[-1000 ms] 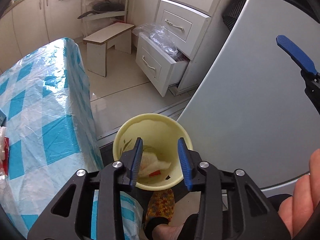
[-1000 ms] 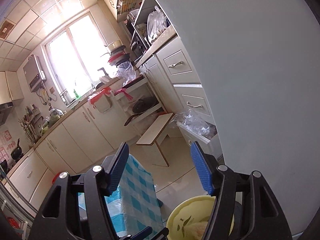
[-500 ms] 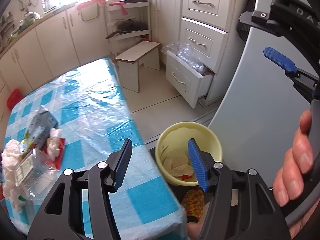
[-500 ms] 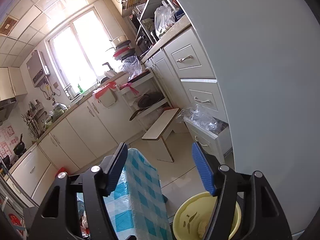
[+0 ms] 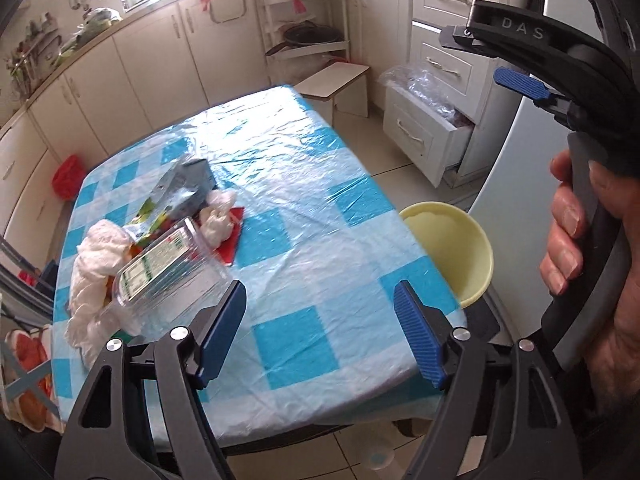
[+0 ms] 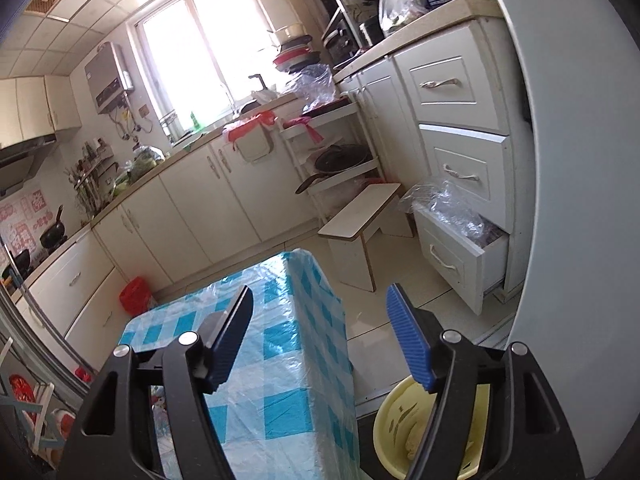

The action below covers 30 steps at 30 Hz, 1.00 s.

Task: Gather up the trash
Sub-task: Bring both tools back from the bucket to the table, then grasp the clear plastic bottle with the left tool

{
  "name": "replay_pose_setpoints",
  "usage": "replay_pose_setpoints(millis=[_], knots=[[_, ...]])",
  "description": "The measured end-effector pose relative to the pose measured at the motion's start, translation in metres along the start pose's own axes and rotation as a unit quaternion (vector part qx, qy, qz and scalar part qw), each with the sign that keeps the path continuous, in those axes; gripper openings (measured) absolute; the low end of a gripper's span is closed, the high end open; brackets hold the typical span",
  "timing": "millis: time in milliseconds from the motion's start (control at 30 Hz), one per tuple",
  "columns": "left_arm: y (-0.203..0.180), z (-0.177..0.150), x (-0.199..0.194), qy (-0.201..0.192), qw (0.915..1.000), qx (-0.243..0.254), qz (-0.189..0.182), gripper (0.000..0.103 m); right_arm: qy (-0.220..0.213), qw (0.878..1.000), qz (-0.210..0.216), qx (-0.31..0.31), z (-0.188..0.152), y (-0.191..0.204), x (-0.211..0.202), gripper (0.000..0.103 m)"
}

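A pile of trash lies on the left of the blue-checked table (image 5: pixel 304 216): a clear plastic container (image 5: pixel 168 276) with a green label, crumpled white tissues (image 5: pixel 218 218), a red wrapper (image 5: pixel 234 236) and a grey carton (image 5: pixel 182 188). A yellow bin (image 5: pixel 456 252) stands off the table's right edge; it also shows in the right wrist view (image 6: pixel 404 420), with trash inside. My left gripper (image 5: pixel 320 320) is open and empty above the table's near edge, just right of the container. My right gripper (image 6: pixel 320 332) is open and empty, held high over the bin.
A grey fridge door (image 6: pixel 580 200) rises on the right. A white drawer (image 5: pixel 424 140) stands pulled out with plastic bags in it. A wooden stool (image 5: pixel 336 84) stands beyond the table. Cabinets (image 5: pixel 140 64) line the far wall.
My left gripper has swung from over the yellow bin back left to the table and opened wider. The trash pile has come into view. The right gripper tilted down slightly.
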<state>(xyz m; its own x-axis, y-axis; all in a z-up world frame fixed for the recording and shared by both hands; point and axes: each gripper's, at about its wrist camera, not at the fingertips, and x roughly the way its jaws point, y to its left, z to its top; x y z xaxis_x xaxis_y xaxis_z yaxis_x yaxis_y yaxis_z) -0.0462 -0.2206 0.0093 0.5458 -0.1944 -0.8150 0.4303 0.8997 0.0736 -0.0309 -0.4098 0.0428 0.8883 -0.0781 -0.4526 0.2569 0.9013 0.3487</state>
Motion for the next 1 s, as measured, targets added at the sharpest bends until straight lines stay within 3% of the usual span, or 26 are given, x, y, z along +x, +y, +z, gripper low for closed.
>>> replay_pose_setpoints(millis=[233,567,867,1000], knots=[[0.039,-0.020,-0.010,0.010,0.9991,-0.024,0.033,0.076,0.062,0.995,0.038,-0.068,-0.020,0.046,0.026,0.069],[0.078,-0.036,-0.009,0.020,0.9971,-0.061,0.042,0.077,0.115,0.982,0.069,-0.135,-0.046,0.095,0.049,0.069],[0.119,-0.052,-0.005,0.023,0.9947,-0.088,0.048,0.077,0.164,0.972,0.102,-0.134,-0.060,0.113,0.070,0.069],[0.148,-0.051,-0.009,0.003,0.9931,-0.102,0.058,0.077,0.190,0.968,0.114,-0.120,-0.064,0.114,0.081,0.069]])
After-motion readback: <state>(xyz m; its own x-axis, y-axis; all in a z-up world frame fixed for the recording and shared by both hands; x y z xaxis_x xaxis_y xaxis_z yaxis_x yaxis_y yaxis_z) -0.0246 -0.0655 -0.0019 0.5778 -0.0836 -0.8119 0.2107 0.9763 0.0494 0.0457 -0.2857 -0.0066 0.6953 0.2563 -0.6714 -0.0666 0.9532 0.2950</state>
